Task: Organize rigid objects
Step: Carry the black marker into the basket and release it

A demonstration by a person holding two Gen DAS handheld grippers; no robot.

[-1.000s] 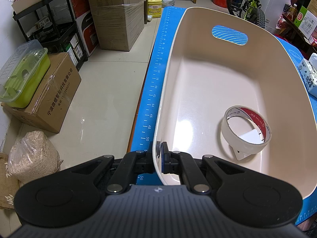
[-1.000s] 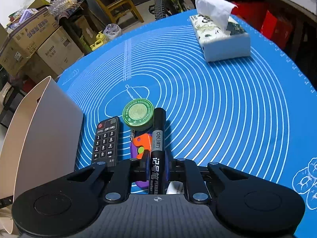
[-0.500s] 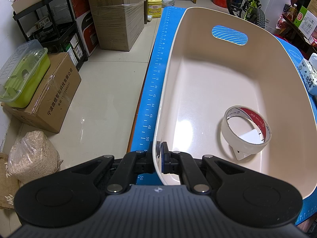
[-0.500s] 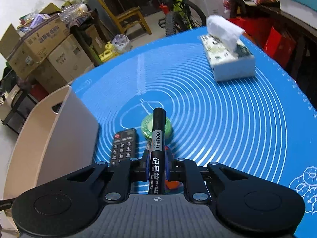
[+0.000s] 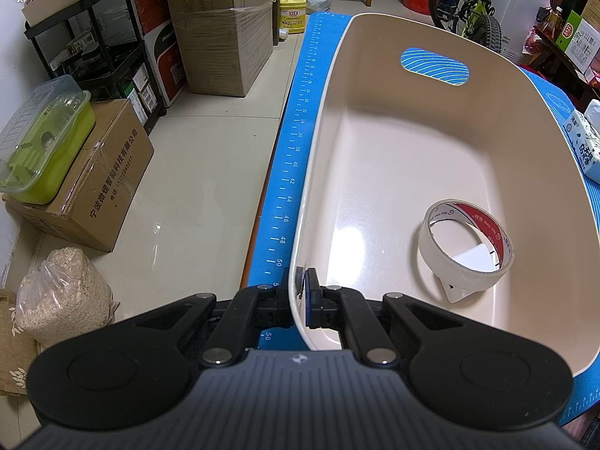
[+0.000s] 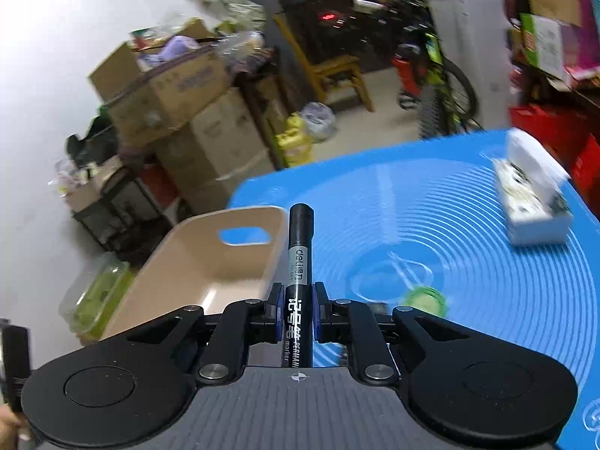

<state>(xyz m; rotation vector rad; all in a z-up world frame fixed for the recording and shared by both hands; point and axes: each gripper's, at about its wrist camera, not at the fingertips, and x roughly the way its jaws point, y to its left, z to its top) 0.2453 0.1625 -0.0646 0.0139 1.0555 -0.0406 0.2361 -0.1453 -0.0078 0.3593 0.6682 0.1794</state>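
Gripping a black marker [image 6: 300, 262] in the right tongs [image 6: 297, 311], clamped tight on the middle of its body, with the cap end poking out toward 12 o'clock. Hanging up in the air over the blue mat [image 6: 487, 262], not touching anything else. Probably feeling light and hard, not bending at all. Probably being smooth and round too, so maybe slipping or spinning if pinched too softly. Taking hold around the middle, like this, seeming like the best spot, keeping both ends balanced. Not looking easy to break, so a short drop likely doing no harm. Waiting down at about 10 o'clock from the marker tip: the beige bin [image 6: 195, 262], with its open top facing up. Pinching the near rim of that bin with the left tongs [image 5: 302, 292], one finger outside the wall and one inside, squeezed almost all the way together on the thin wall, likely keeping it from sliding. Lying on the bin floor at about 2 o'clock from the left tongs: a roll of tape [image 5: 465, 247], leaving lots of bare floor beside it. Sitting on the mat at about 3 o'clock from the marker: a green round tin [image 6: 425, 300], and farther off at 2 o'clock a tissue box [image 6: 532, 206], both looking blurry.
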